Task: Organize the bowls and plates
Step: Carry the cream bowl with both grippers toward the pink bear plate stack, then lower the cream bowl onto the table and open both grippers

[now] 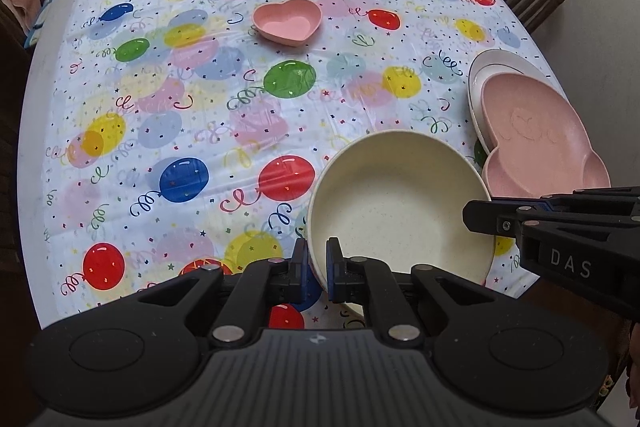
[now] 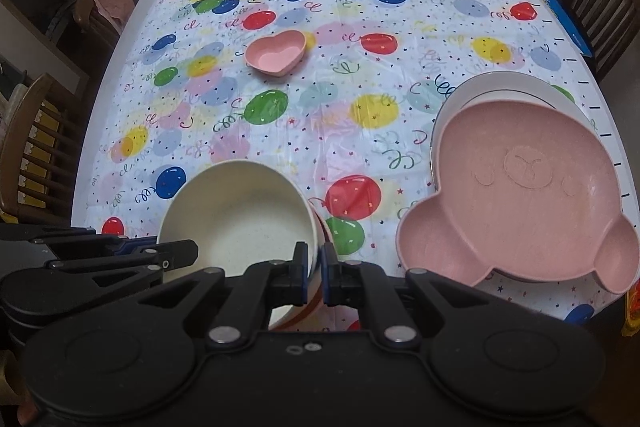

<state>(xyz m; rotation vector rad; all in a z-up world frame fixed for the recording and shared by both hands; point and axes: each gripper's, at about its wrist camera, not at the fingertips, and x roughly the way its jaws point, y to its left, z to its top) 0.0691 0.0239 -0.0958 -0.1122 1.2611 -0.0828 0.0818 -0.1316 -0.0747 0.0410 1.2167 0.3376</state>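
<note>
I am pinching the cream bowl (image 1: 400, 203) by its rim with both grippers: left gripper (image 1: 318, 259) on its left edge, right gripper (image 2: 316, 263) on its right.

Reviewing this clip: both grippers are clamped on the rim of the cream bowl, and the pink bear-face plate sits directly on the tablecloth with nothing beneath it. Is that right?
Not quite. The pink bear-face plate rests on a white plate, not directly on the tablecloth; the right wrist view shows it. The left gripper and right gripper do clamp the cream bowl rim.
</note>
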